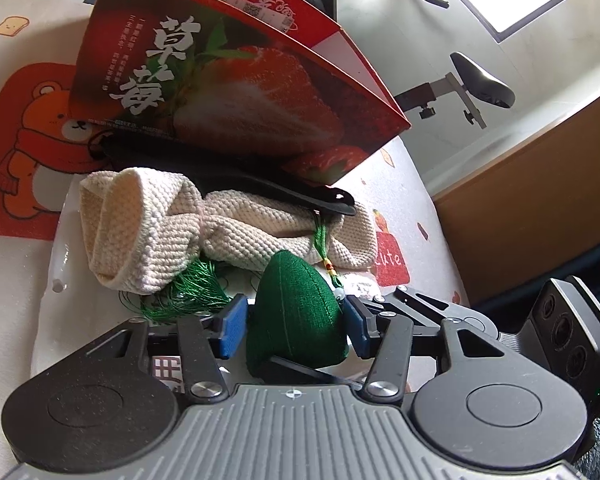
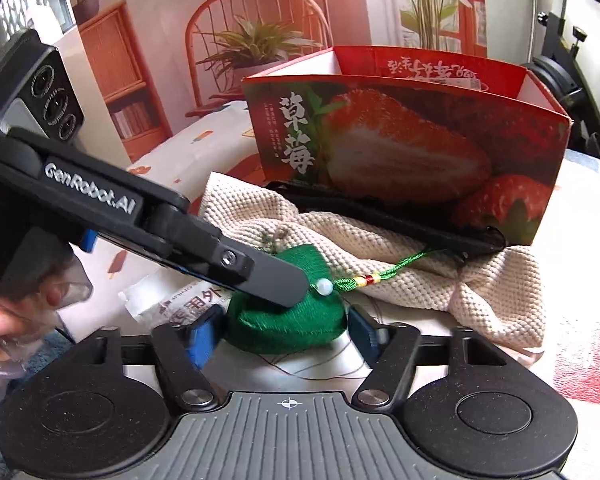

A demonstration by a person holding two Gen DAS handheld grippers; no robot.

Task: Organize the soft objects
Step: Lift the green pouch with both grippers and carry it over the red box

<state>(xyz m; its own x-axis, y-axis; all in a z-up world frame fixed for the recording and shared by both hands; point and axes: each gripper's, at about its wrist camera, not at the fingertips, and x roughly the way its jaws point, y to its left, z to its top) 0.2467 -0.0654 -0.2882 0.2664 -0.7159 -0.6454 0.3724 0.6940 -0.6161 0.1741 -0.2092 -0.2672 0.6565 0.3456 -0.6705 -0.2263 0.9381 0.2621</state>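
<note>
- Lying low in the centre of both wrist views, a green zongzi-shaped sachet (image 1: 300,320) sits on the printed cloth (image 1: 412,184), just in front of a cream knitted cloth (image 1: 172,216).
- Its green cord with a white bead (image 2: 325,286) and coloured knots runs to the right in the right wrist view, over the knitted cloth; a green tassel (image 1: 196,288) lies to the left of the sachet in the left wrist view.
- The left gripper (image 1: 296,320) has its blue pads on both sides of the sachet, about half open; the pads look to be against the fabric, but I cannot tell if they really press it.
- The right gripper (image 2: 286,332) is also about half open around the same sachet, with a small gap visible at each pad.
- A black flat object (image 1: 236,178) lies on the knitted cloth, along the bottom of a red strawberry box (image 1: 236,92) in the upper middle of the frame.
- An orange bear mat (image 1: 32,152) is at the left in the left wrist view.
- A person's hand (image 2: 4,320) holds the left gripper's handle at the lower left of the right wrist view.
</note>
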